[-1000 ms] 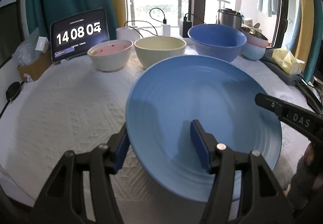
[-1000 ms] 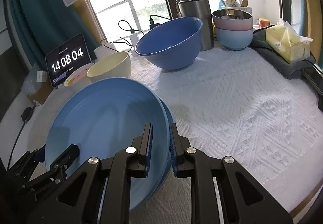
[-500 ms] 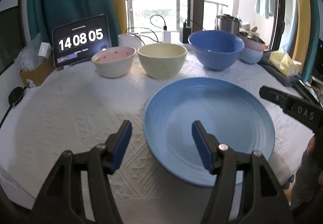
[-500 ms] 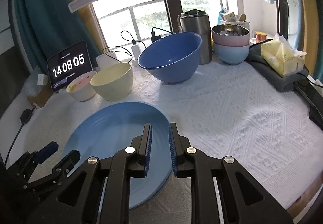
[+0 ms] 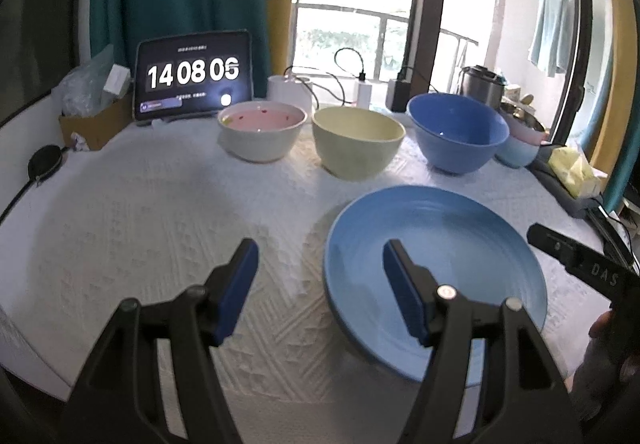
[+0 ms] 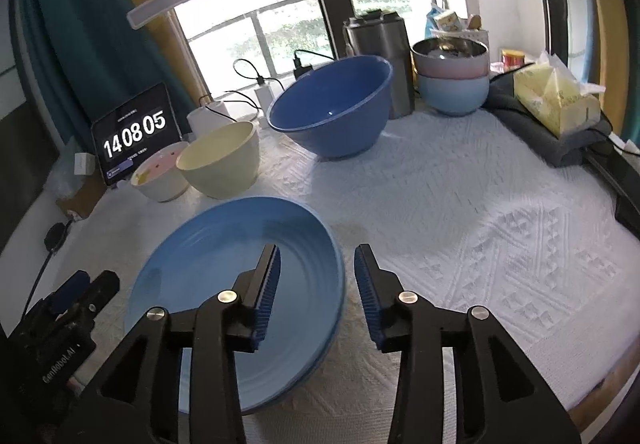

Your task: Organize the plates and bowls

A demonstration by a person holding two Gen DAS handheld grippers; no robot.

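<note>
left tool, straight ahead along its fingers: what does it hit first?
Probably the yellow bowl. The left tool is open over bare tablecloth, with the blue plate to its right under one finger. Depth is unclear; pitched down, it meets cloth first.

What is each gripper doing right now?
Left gripper: open, holding nothing.
Right gripper: open, astride the blue plate rim, not gripping.

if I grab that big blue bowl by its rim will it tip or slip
The big blue bowl looks rigid and smooth, so a rim pinch may slip. Its base seems narrow under a wide flared top; a sideways push could rock it. It appears empty, probably light for its size.
</note>
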